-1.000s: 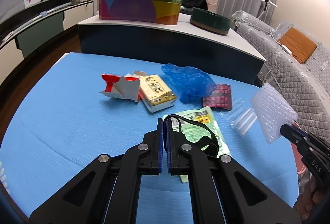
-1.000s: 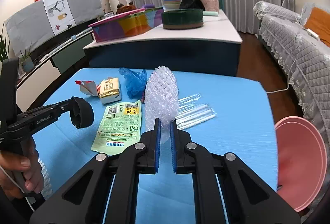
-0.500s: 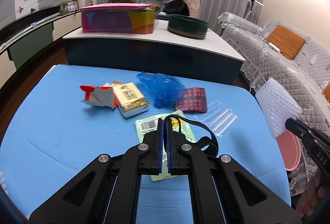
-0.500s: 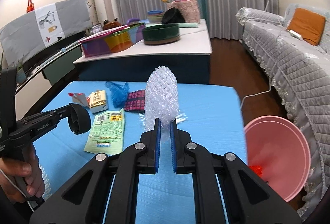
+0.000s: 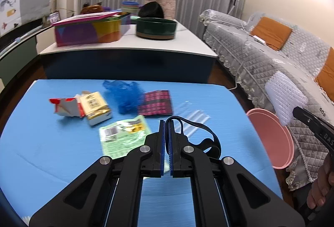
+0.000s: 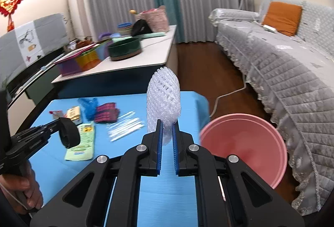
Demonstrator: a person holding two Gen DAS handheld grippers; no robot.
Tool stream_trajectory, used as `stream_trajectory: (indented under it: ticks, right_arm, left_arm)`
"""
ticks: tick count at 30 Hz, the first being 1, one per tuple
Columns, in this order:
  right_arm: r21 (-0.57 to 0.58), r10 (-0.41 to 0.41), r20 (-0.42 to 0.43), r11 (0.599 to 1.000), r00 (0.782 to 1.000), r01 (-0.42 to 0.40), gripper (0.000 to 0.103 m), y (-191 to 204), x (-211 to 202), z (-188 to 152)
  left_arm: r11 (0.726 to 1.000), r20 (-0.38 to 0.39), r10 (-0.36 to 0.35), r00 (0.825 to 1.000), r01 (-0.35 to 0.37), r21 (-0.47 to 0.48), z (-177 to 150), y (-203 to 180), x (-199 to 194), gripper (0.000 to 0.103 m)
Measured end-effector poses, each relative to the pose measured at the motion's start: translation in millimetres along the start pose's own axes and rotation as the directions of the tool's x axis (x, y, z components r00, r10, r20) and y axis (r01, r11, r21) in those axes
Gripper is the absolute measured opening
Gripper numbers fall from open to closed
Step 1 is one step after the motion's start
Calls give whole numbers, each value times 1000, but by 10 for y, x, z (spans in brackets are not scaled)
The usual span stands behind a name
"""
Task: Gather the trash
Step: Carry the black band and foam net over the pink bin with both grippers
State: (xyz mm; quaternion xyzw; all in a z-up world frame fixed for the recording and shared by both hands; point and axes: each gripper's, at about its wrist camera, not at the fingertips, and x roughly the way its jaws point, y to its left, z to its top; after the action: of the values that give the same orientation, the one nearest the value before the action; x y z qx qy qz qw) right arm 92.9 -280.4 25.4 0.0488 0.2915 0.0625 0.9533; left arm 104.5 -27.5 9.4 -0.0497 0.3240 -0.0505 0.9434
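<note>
Foam net (image 6: 163, 99) is standing upright, pinched at its lower end in the right gripper (image 6: 167, 139), over the blue table's (image 6: 167, 195) right edge beside the pink bin (image 6: 244, 147). Left gripper (image 5: 167, 139) is closing its pads on a black strap (image 5: 200, 133) above the table's middle. Green packet (image 5: 125, 137), clear sleeves (image 5: 194, 118), plaid pouch (image 5: 156, 102), blue bag (image 5: 123, 94) and cartons (image 5: 95, 107) are lying toward the far edge.

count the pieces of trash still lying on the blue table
6: torn red carton, yellow box, blue bag, plaid wrapper, green packet, clear sleeve. Some may hide behind the left tool.
</note>
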Motion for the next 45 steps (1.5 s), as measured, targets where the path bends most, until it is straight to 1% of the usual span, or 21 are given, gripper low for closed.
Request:
stream_trajectory:
  ticks: [3, 7, 10, 12, 16, 19, 22, 26, 31, 35, 45]
  right_arm:
    - [19, -35, 15, 999, 999, 35, 9, -173, -41, 45]
    - [88, -77, 33, 993, 997, 74, 9, -482, -100, 146]
    - [66, -142, 59, 988, 988, 138, 9, -596, -160, 213]
    - [62, -158, 72, 986, 985, 154, 9, -659, -201, 249]
    - [95, -160, 76, 984, 984, 153, 9, -856, -227, 280]
    - [118, -171, 57, 980, 984, 164, 9, -1024, -162, 260]
    - [135, -169, 43, 978, 985, 162, 9, -1120, -116, 229]
    - [154, -175, 28, 974, 984, 169, 9, -1246, -85, 206]
    - [174, -178, 6, 969, 984, 174, 9, -1358, -16, 170]
    - [181, -177, 4, 968, 984, 173, 9, -1401, 3, 166]
    - [207, -165, -12, 965, 986, 164, 10, -1506, 87, 150]
  left_arm:
    - [999, -14, -22, 1000, 23, 23, 23, -166, 11, 3]
    - [997, -32, -54, 998, 56, 55, 76, -404, 49, 3]
    - [995, -42, -76, 996, 78, 57, 116, -552, 103, 3]
    - [994, -45, -90, 995, 93, 63, 142, -680, 149, 3]
    - [987, -35, -130, 991, 133, 92, 215, -976, 220, 3]
    - [982, -34, -154, 987, 157, 107, 248, -1158, 276, 3]
    - [975, -45, -180, 983, 184, 126, 273, -1353, 359, 3]
    - [962, -78, -214, 974, 224, 155, 276, -1616, 542, 3]
    - [955, -111, -232, 966, 248, 164, 255, -1801, 737, 3]
    - [949, -133, -241, 961, 262, 173, 223, -1936, 885, 3]
    - [941, -179, -248, 952, 281, 189, 152, -2188, 1123, 3]
